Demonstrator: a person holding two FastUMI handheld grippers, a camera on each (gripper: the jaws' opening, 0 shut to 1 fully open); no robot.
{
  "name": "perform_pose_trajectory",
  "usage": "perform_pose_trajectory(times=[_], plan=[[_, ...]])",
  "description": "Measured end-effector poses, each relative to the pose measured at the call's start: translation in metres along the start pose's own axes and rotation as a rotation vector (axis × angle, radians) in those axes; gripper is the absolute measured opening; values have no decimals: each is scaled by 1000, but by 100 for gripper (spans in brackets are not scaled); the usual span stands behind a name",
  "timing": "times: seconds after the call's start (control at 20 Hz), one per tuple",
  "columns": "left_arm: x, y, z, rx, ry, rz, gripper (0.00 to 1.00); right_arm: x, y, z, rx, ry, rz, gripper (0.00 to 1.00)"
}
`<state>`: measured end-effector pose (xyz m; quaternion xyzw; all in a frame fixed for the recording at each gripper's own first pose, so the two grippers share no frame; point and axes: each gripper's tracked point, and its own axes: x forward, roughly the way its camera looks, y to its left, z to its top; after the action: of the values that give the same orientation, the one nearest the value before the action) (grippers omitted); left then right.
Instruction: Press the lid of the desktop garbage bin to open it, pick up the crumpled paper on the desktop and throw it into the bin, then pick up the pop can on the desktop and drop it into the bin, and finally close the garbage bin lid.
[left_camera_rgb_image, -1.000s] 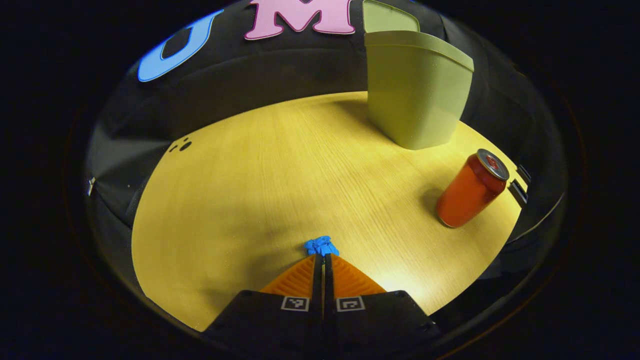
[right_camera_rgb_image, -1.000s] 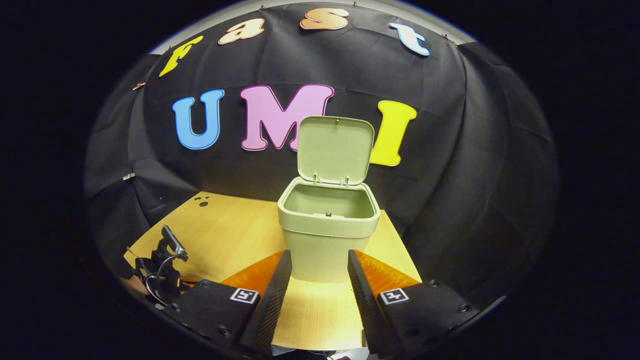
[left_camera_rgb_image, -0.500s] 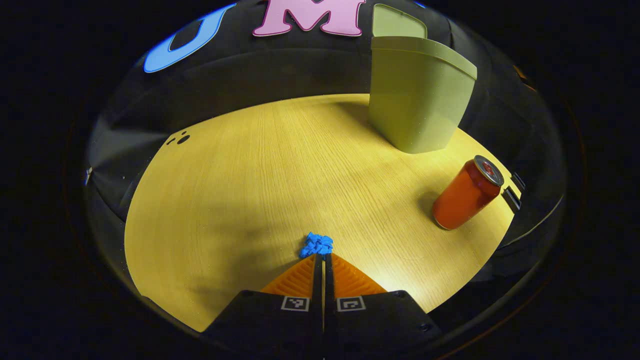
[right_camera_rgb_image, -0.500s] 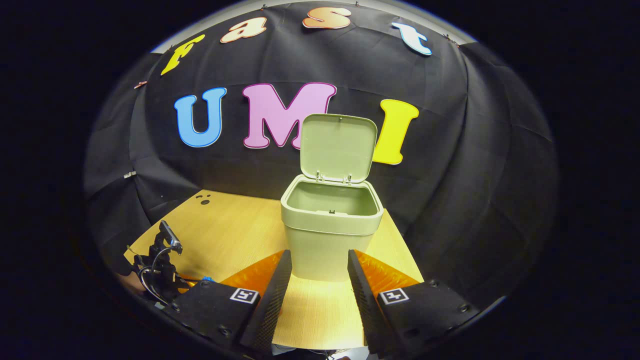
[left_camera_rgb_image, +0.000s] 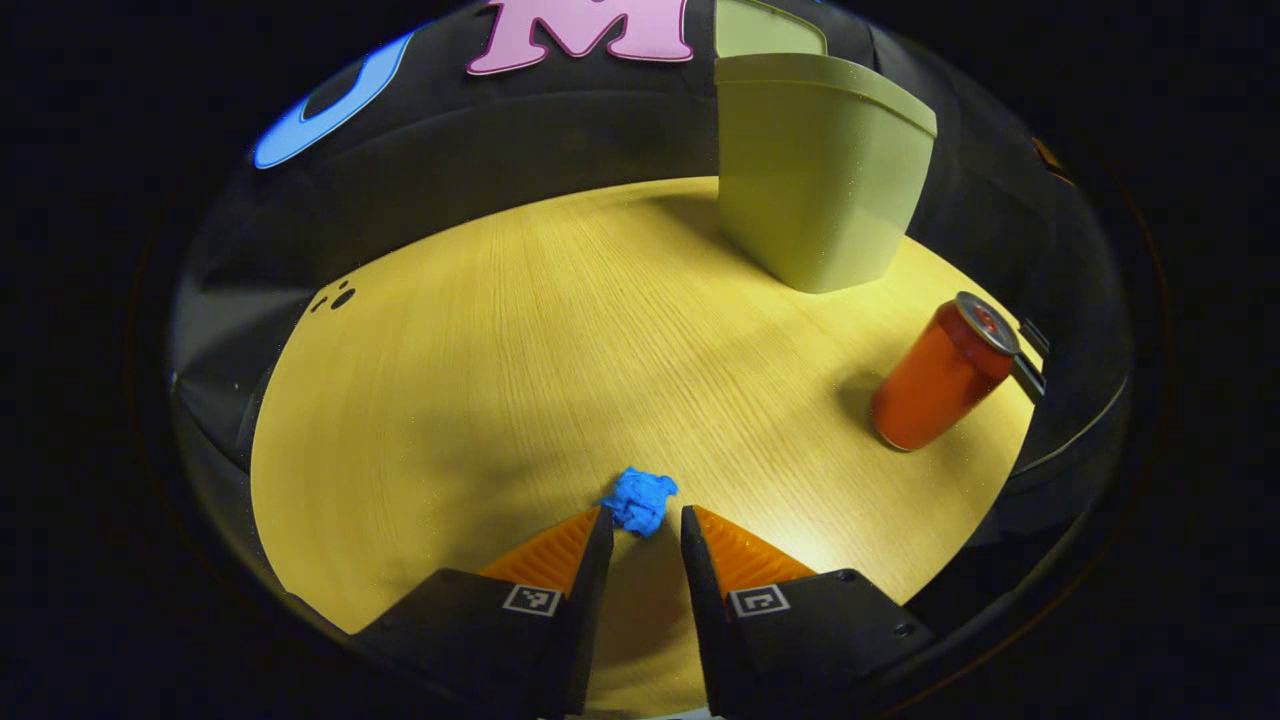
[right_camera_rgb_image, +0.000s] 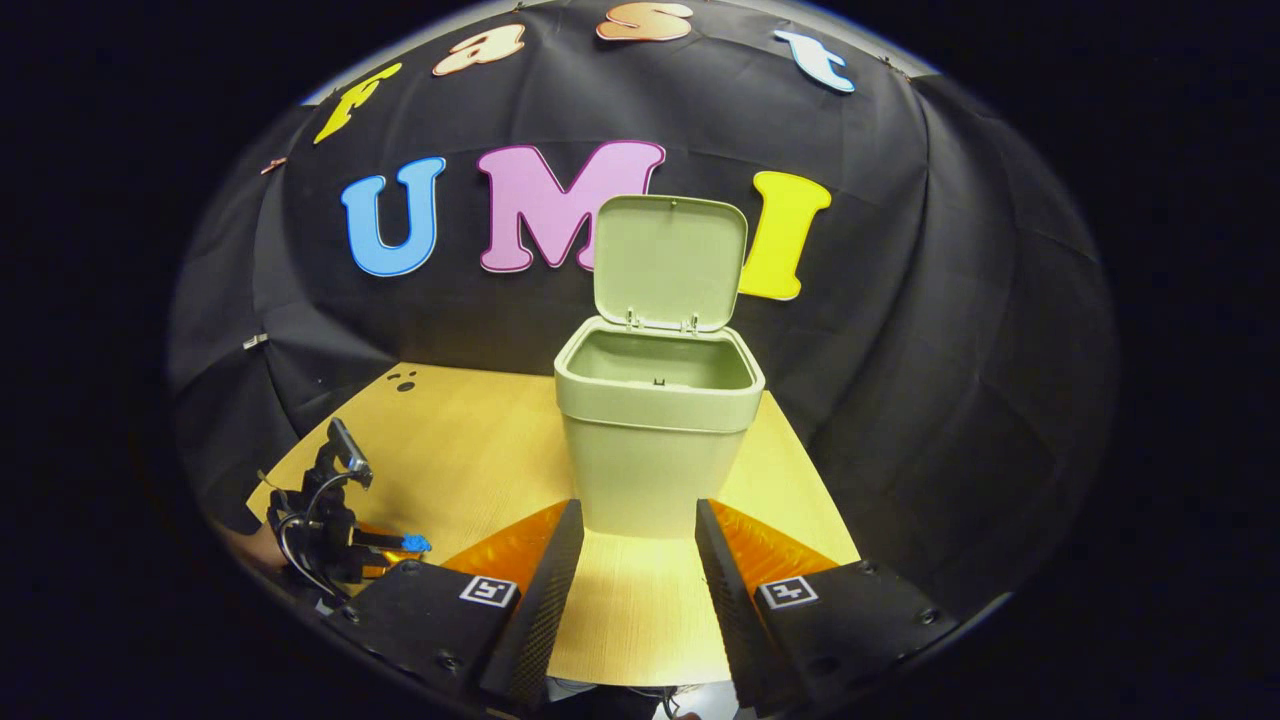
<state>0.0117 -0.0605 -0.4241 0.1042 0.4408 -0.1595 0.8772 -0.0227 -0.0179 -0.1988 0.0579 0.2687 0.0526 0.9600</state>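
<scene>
In the left gripper view, the left claw stood with its fingers spread, low over the table, and the crumpled paper lay on the wood dead ahead at twelve o'clock, at the mouth of the gap between the fingertips and not gripped; whether either tip touched it could not be told. The wad was a small, roughly round lump with no long axis to speak of, so by my reading the grasp turned only on the claw sliding straight forward until the paper sat between the fingers, then closing. Farther off at about one o'clock stood the bin, upright near the far edge of the table, and at about three o'clock, well apart from the paper, the pop can stood upright just inside the table's right edge. In the right gripper view, the left claw showed low at about eight o'clock, the paper at its tip. The right claw held its fingers wide apart with nothing between them, raised above the table and facing the bin at twelve o'clock, whose lid stood tipped up and back over an open mouth. The left claw was plainly the nearer to the paper, and the carry to the bin would probably run forward and to the right.
</scene>
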Motion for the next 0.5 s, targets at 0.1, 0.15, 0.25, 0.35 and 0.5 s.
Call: perform_pose_trajectory(times=[0.1,0.15,0.25,0.35,0.5], plan=[[5,3,2,1,8,8,47,2,-2,0,11,7,1,72],[7,3,5,-2,5,7,47,2,-2,-1,13,12,2,72],[7,3,8,-6,1,-3,47,3,-2,-4,11,20,6,72],[12,0,11,-4,-2,-17,47,5,0,-6,5,30,14,72],[13,-4,15,4,-20,-23,33,5,1,-11,-8,41,21,72]])
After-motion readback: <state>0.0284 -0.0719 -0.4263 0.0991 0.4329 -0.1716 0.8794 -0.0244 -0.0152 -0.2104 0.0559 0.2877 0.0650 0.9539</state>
